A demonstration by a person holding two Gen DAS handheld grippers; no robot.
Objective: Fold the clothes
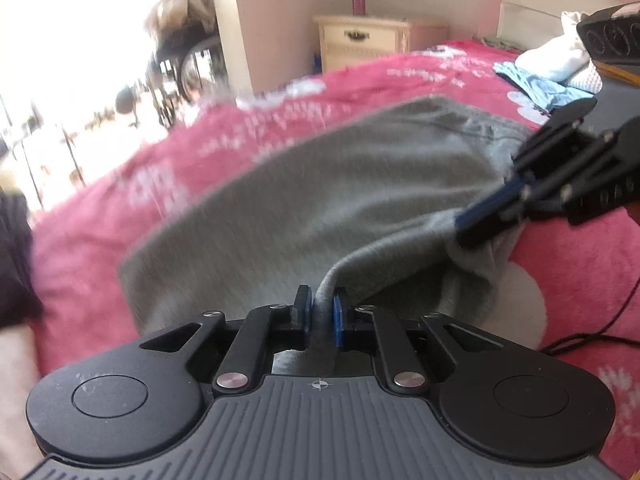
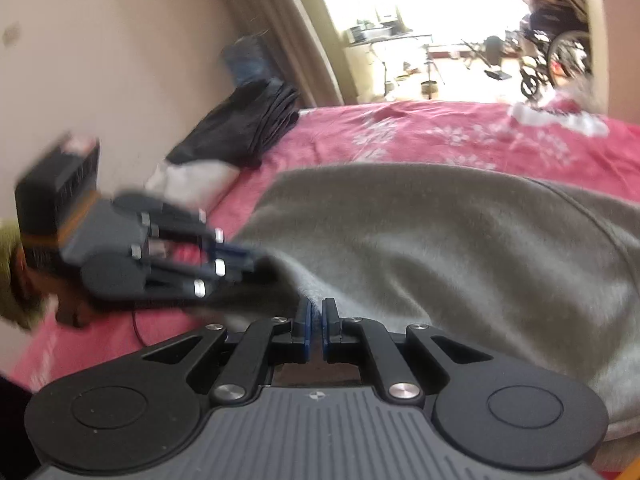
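Observation:
A grey garment (image 1: 320, 184) lies spread on the pink bed cover (image 1: 100, 240). My left gripper (image 1: 320, 312) is shut on a bunched fold of its near edge. My right gripper (image 1: 472, 232) comes in from the right in the left wrist view and pinches the garment's other corner. In the right wrist view the grey garment (image 2: 440, 248) fills the middle, and my right gripper (image 2: 316, 316) is shut on its edge. The left gripper (image 2: 244, 264) shows blurred at the left, clamped on the cloth. A hand (image 2: 40, 280) holds it.
A pile of pale blue and white clothes (image 1: 548, 72) lies at the bed's far right. Folded black and white clothes (image 2: 224, 140) sit at the bed's edge by the wall. A cream nightstand (image 1: 368, 40) stands behind the bed. A black cable (image 1: 592, 332) trails over the cover.

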